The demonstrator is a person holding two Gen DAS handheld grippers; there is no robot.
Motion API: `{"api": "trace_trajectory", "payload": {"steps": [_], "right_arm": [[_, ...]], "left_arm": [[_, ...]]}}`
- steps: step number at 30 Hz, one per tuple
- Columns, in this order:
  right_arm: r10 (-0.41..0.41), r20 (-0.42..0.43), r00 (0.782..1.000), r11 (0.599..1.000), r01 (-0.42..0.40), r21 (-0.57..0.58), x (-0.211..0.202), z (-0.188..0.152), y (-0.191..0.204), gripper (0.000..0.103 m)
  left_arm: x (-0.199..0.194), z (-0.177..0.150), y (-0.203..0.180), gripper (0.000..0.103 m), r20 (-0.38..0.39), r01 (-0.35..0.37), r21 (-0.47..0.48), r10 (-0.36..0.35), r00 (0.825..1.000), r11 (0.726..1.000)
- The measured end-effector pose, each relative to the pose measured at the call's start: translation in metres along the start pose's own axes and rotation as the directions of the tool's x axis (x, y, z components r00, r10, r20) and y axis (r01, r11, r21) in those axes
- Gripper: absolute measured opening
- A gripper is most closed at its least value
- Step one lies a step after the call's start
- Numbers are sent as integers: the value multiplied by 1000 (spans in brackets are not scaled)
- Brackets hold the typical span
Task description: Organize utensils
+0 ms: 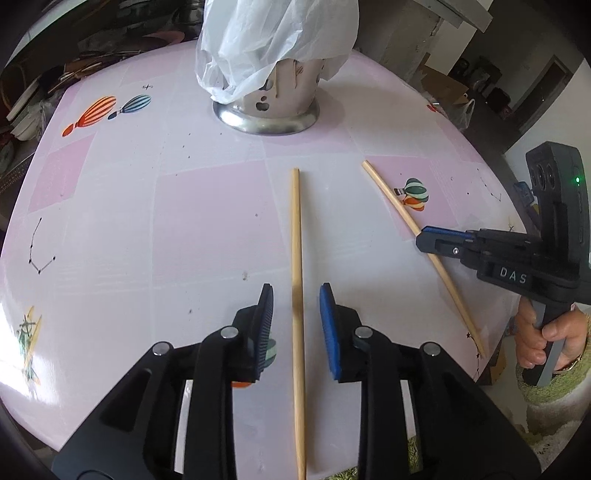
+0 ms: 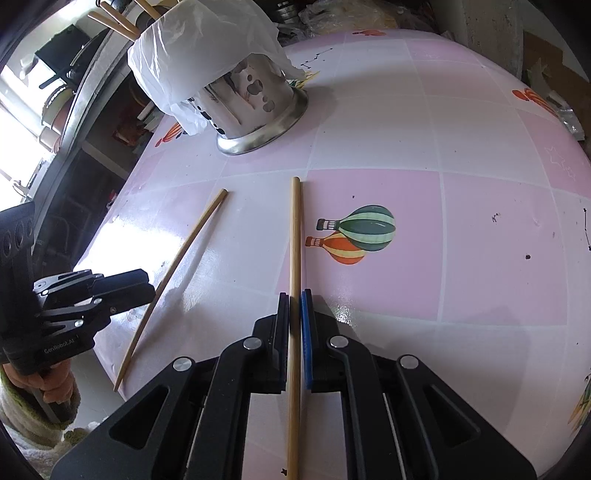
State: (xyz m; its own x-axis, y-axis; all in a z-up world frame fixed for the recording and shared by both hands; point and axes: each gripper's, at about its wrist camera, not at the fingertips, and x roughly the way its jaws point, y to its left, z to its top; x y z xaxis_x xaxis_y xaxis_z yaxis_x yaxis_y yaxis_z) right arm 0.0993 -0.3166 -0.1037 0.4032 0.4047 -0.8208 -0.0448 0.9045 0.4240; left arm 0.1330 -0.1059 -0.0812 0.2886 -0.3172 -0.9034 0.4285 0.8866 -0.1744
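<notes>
Two wooden chopsticks lie on the pink tiled table. In the left wrist view, my left gripper [image 1: 296, 295] is open with one chopstick [image 1: 296, 236] lying between its jaws, untouched. My right gripper [image 2: 295, 295] is shut on the other chopstick [image 2: 294, 236], still low at the table; it shows in the left wrist view [image 1: 424, 242] clamped on that chopstick [image 1: 391, 195]. The left gripper [image 2: 147, 288] and its chopstick [image 2: 184, 251] show in the right wrist view. A perforated steel utensil holder [image 1: 273, 99], draped with a white plastic bag [image 1: 273, 40], stands at the far side.
The holder also shows in the right wrist view [image 2: 255, 107], with chopsticks [image 2: 118, 18] sticking out of the bag [image 2: 199, 48]. Balloon prints [image 2: 354, 236] mark the table. Shelves and clutter surround the table; its near edge is close to both grippers.
</notes>
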Motion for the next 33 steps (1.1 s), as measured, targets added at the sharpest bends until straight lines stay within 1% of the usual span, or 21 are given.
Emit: {"api": "trace_trajectory", "payload": {"steps": [4,7,12,16,24,27,29,31,32,33], "right_arm": [[6,1,1000,1000,-6,4,-1,0,-1,7],[10,1,1000,1000,-10,5,-1,0,-2,7],[20,0,1000,1000,-20,7,-1,0,-3,7],[28,1,1000,1000,-28,9,0,0,-4,7],[38,3,999,999,-38,11,0,0,-6,7],[38,3,999,999,-38,10,0,0,-6,7],[37,4,999,999,-37,9,0,0,-6,7],[37,4,999,999,-37,8,0,0,-7,7],[37,5,999,999,-37,8,0,0,-7,7],[37,5,999,999,-37,8,0,0,-7,7]], "left_arm": [[9,23,-4,25,4,-12,18,12,1000,1000],[18,38,-8,25,-4,3,23,-3,1000,1000],[32,55,-20,25,-1,-38,67,38,999,997],[43,63,-26,25,-10,-74,83,75,997,994],[57,68,-28,23,-41,-121,89,125,991,989],[58,69,-30,19,-42,-136,93,141,989,986],[58,69,-31,13,-37,-159,97,164,986,982],[58,68,-32,9,-27,-181,101,185,982,978],[58,67,-34,6,-21,-184,102,187,982,978],[58,66,-31,6,-16,-183,98,185,983,978]]}}
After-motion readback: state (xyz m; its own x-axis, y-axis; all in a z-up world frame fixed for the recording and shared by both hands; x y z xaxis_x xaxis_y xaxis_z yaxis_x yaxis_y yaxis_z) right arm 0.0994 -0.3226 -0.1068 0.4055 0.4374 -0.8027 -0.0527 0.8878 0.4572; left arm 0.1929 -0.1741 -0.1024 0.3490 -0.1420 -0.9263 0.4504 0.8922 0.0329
